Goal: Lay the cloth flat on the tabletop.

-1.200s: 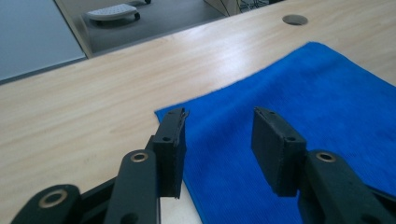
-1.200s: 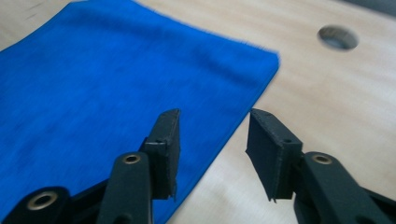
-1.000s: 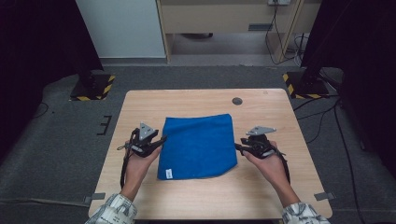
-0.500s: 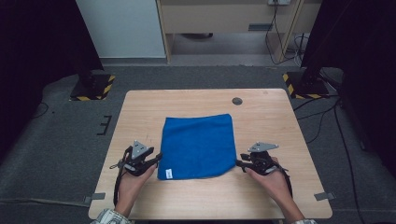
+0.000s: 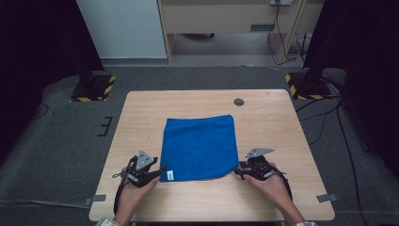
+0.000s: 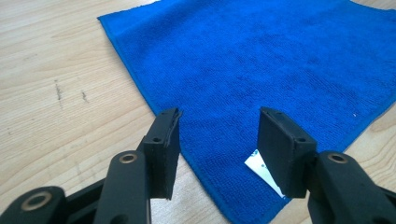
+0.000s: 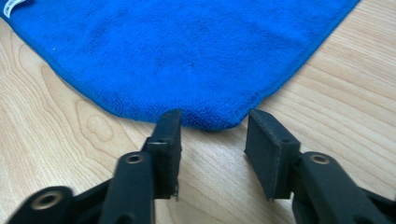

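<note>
A blue cloth (image 5: 199, 147) is flanked at its two near corners by two grippers, on a wooden table (image 5: 141, 113).

The cloth is laid flat at the middle of the table, its white tag (image 5: 170, 175) at the near left corner. The left gripper (image 5: 160, 170) is held at that corner, jaws spread and just opened further, the cloth's edge and tag seen between them unpinched. The right gripper (image 5: 236, 171) is held just short of the near right corner, jaws spread, nothing gripped.

A bright blue, roughly square terry cloth (image 5: 200, 147) lies flat and spread out at the middle of the pale wooden table (image 5: 141, 113), a small white label (image 5: 170, 175) showing at its near left corner.
</note>
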{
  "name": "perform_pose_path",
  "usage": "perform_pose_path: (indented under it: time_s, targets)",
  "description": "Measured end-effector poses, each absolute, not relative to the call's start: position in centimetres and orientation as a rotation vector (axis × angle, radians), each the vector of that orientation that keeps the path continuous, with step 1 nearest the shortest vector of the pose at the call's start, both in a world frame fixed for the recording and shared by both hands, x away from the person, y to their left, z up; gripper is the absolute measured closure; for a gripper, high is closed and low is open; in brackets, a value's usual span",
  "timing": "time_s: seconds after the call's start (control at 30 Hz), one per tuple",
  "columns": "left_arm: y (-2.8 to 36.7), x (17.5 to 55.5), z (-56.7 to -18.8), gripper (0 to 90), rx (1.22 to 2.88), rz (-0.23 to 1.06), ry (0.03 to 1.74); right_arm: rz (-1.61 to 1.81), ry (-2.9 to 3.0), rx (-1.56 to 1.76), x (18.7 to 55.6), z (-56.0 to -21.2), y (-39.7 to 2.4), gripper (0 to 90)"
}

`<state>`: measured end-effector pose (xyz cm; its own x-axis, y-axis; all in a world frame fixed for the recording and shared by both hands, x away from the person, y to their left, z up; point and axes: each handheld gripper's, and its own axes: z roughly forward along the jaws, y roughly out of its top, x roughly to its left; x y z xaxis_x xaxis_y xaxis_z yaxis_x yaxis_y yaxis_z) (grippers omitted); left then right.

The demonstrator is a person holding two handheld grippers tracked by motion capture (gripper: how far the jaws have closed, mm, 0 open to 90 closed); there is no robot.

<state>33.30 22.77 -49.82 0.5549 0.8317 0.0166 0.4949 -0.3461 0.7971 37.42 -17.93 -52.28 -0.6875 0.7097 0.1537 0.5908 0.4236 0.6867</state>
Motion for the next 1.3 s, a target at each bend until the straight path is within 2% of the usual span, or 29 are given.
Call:
perform_pose_path:
  time_s: [0.03, 0.2, 0.3, 0.53, 0.73, 1.13, 1.3]
  targets:
    - [22.8, 33.3, -49.8, 48.6, 2.013, 0.552, 1.063, 1.115, 2.514, 1.159, 37.5, -52.2, -17.8, 62.8]
    - [22.9, 33.3, -49.7, 48.5, 2.003, 0.554, 1.069, 1.142, 2.534, 1.107, 37.8, -51.8, -17.0, 77.8]
    - [23.0, 33.4, -49.7, 48.6, 2.007, 0.555, 1.069, 1.161, 2.536, 1.076, 38.1, -51.3, -16.4, 83.8]
    - [23.0, 33.7, -49.8, 48.5, 2.009, 0.553, 1.072, 1.14, 2.587, 1.022, 39.7, -50.8, -13.6, 82.9]
    - [22.6, 33.6, -49.8, 48.5, 2.029, 0.562, 1.072, 1.121, 2.604, 1.031, 40.1, -50.5, -12.4, 88.7]
    - [21.2, 35.0, -51.7, 48.8, 2.2, 0.548, 1.066, 1.079, 2.508, 1.166, 37.8, -50.1, -15.8, 89.2]
    - [20.8, 35.6, -52.3, 48.9, 2.206, 0.517, 1.083, 1.07, 2.502, 1.201, 37.2, -50.1, -16.6, 89.4]
